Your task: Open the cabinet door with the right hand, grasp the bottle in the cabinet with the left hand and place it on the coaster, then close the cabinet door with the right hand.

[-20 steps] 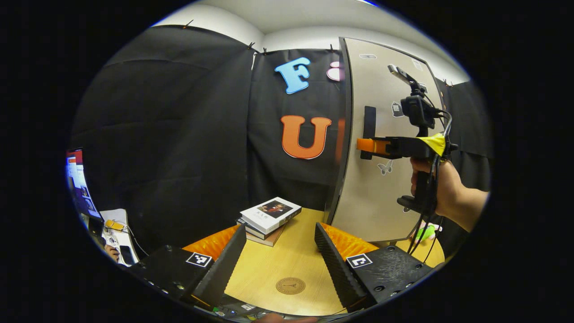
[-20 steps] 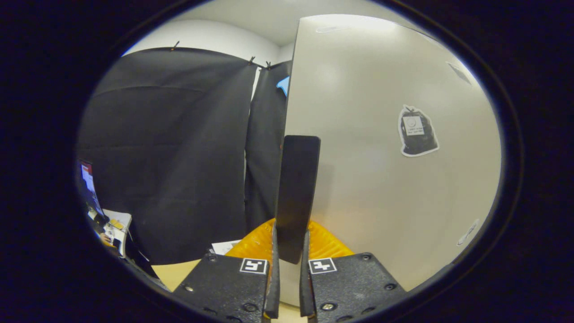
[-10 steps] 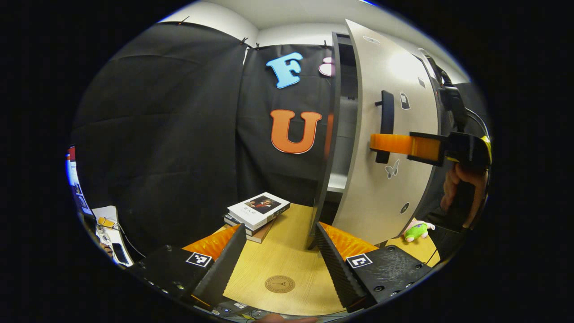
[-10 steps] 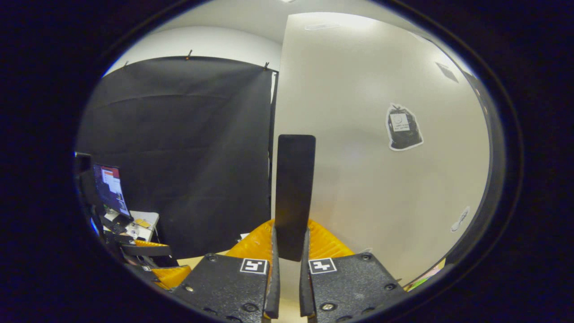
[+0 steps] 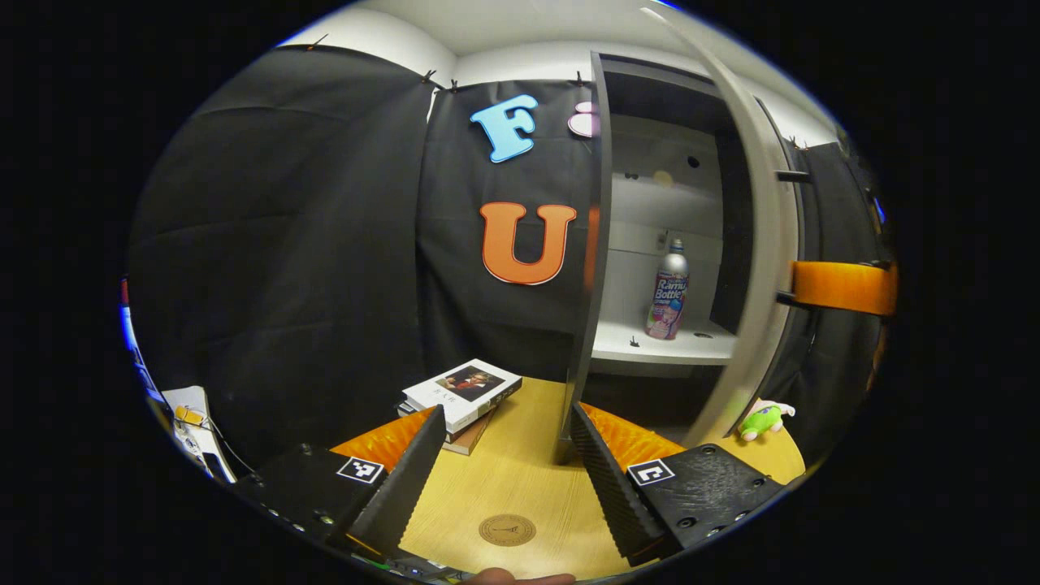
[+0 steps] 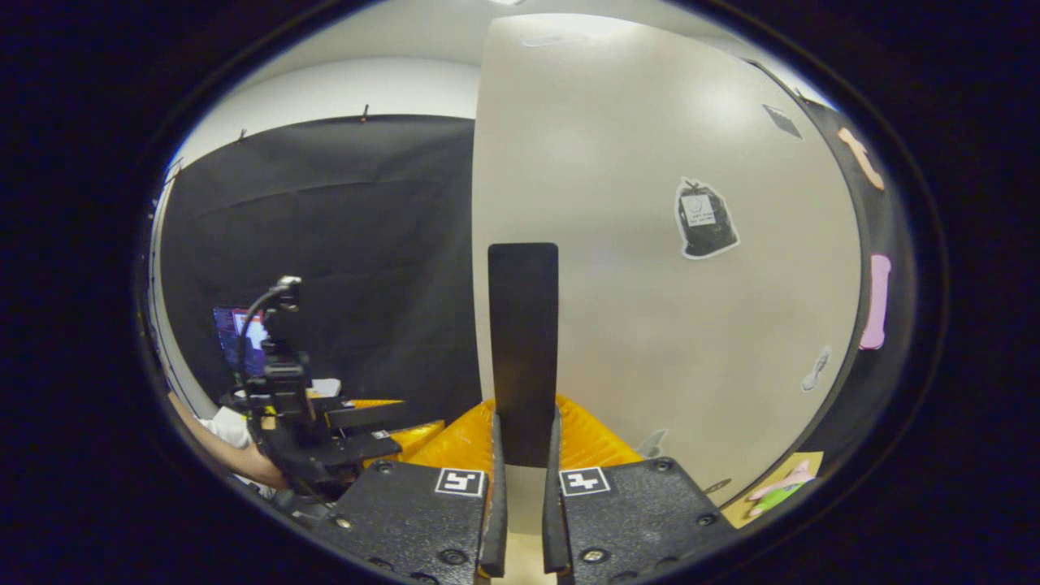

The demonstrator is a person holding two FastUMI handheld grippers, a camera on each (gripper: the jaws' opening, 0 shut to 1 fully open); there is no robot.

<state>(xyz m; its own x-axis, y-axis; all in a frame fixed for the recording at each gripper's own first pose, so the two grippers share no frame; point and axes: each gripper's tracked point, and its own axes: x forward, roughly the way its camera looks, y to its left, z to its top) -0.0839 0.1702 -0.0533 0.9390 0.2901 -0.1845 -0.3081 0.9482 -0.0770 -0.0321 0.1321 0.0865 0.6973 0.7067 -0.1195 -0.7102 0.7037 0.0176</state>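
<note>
1. While my right gripper (image 6: 524,496) is clamped on the black door handle (image 6: 524,349), my left gripper (image 5: 504,479) hangs with its fingers spread above the table (image 5: 520,471).
2. Ahead and to the right of my left gripper, the bottle (image 5: 669,290) stands upright on the cabinet shelf (image 5: 662,348); the coaster (image 5: 507,530) lies on the table between its fingers.
3. Compared with a second ago, the cabinet door (image 5: 751,244) has swung wide, exposing the bottle.
4. I do not read out the bottle's label.

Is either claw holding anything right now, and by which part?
The right claw grips the cabinet door by the lower end of its handle. The left claw holds nothing.
</note>
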